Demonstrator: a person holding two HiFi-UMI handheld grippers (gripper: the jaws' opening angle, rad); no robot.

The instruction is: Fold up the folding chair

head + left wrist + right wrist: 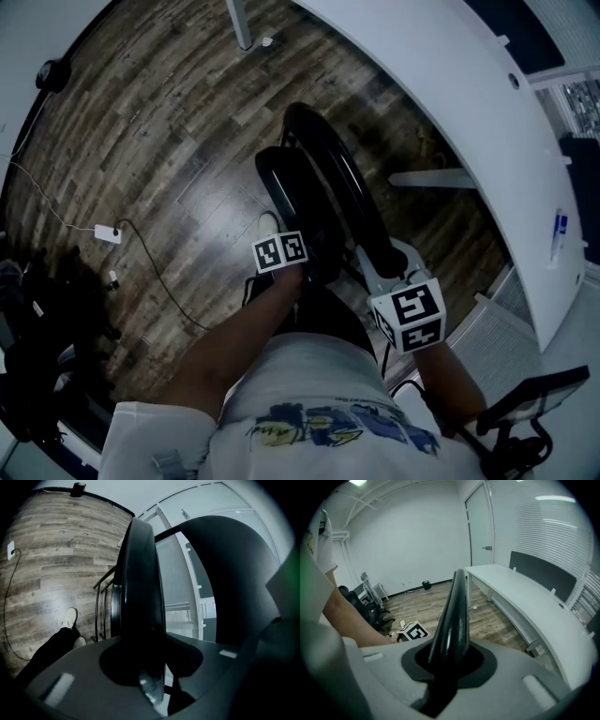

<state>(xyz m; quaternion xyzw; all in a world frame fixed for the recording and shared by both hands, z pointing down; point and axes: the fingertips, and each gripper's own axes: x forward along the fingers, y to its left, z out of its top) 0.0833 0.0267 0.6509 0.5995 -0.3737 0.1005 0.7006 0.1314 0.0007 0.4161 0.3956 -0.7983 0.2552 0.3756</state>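
The wood floor fills most of your head view, and the long white desk curves across its upper right. The folding chair stands on that floor right in front of your legs, between you and the desk. Its two black panels stand edge-up and close beside each other.

To your left, dark office chairs are bunched together, well apart from the folding chair. The desk is the nearest thing on the chair's far side, with a strip of bare floor between them.

Your left gripper has its fingers pinching the rim of the shorter panel, which runs straight up through the gap between them. Your right gripper is clamped the same way on the rim of the longer, curved panel. That glossy black edge rises from between its fingers toward the room's door.

A thin cable loops across the floor on your left and ends at a small white plug. Your light shoe shows beside the chair's metal legs.
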